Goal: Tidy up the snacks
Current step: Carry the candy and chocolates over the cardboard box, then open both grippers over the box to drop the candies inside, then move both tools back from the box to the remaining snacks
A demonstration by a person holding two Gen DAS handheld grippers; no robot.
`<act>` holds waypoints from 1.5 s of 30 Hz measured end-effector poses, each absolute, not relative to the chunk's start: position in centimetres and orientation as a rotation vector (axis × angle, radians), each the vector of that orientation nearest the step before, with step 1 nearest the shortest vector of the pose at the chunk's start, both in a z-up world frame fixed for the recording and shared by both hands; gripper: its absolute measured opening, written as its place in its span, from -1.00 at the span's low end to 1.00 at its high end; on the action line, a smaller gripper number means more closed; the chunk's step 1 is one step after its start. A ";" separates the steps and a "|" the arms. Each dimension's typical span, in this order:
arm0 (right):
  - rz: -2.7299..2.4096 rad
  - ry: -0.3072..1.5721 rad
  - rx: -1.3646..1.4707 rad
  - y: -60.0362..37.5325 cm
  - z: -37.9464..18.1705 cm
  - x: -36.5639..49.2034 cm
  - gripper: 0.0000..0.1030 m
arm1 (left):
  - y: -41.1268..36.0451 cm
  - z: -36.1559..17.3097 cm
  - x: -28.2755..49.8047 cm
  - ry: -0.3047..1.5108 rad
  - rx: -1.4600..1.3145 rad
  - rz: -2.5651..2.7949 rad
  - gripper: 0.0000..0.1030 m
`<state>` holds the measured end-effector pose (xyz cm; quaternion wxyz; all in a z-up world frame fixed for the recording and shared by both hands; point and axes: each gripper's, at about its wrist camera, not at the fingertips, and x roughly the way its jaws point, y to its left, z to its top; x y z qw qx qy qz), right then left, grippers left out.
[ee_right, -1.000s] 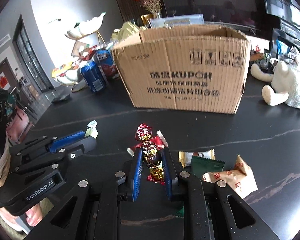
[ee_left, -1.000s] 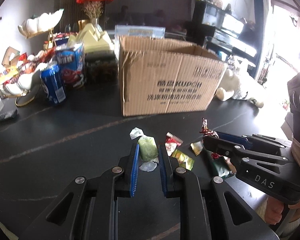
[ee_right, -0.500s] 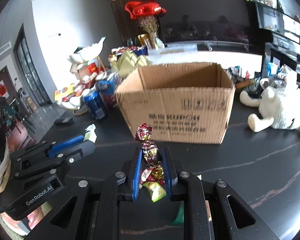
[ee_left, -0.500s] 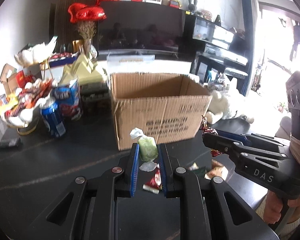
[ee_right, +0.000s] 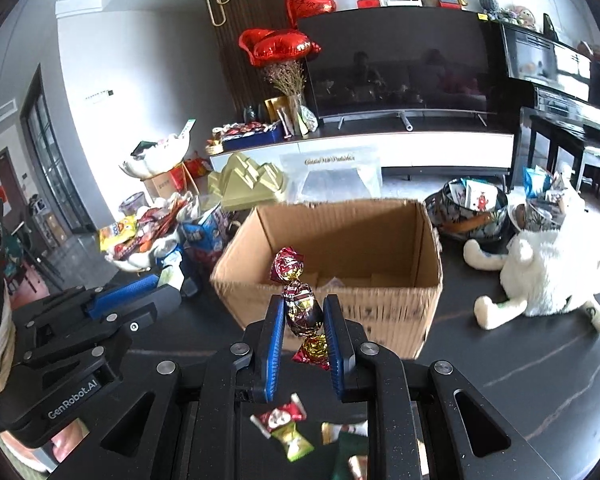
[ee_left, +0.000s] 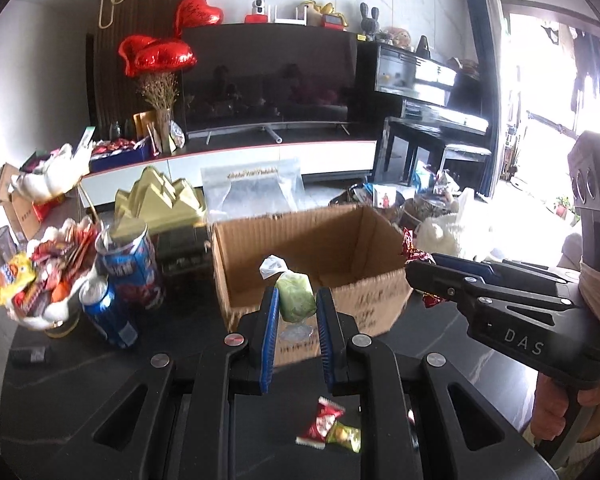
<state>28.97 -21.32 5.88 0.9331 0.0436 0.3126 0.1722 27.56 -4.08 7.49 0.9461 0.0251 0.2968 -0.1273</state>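
Observation:
My left gripper [ee_left: 296, 300] is shut on a green wrapped candy [ee_left: 297, 296] with clear twisted ends, raised in front of the open cardboard box [ee_left: 384, 292]. My right gripper [ee_right: 302, 308] is shut on a red and gold foil candy [ee_right: 302, 308], also raised before the same box [ee_right: 400, 320]. In the left wrist view the right gripper [ee_left: 420, 272] reaches in from the right with the foil candy. In the right wrist view the left gripper [ee_right: 156, 296] comes in from the left. Loose candies [ee_left: 328, 426] [ee_right: 284, 424] lie on the dark table below.
Left of the box stand blue snack cans [ee_left: 110, 312] and a white bowl of snacks [ee_left: 40, 280]. A white plush toy [ee_right: 548, 276] lies right of the box. A gold pyramid stand [ee_left: 156, 204] and a clear bag [ee_left: 256, 192] sit behind it.
Both grippers have risen off the table with their candies, so the box's open top and inside now show. The loose candies have dropped low in both views.

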 end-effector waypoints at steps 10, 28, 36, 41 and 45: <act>0.341 0.673 0.075 -21.4 6.1 33.7 -0.59 | -4.7 7.9 32.9 0.632 0.044 -0.289 -0.61; 0.277 0.672 0.032 -21.5 4.0 36.6 -0.27 | -4.5 5.7 35.7 0.648 0.071 -0.254 -0.19; 0.303 0.643 -0.015 -20.6 4.4 32.3 -0.27 | -3.8 6.1 31.1 0.608 0.096 -0.265 -0.13; 0.316 0.639 -0.029 -20.1 4.2 29.7 -0.27 | -3.7 5.9 28.7 0.597 0.110 -0.279 -0.12; 0.333 0.649 -0.027 -19.8 3.7 28.0 -0.27 | -3.7 5.3 27.0 0.600 0.121 -0.298 -0.12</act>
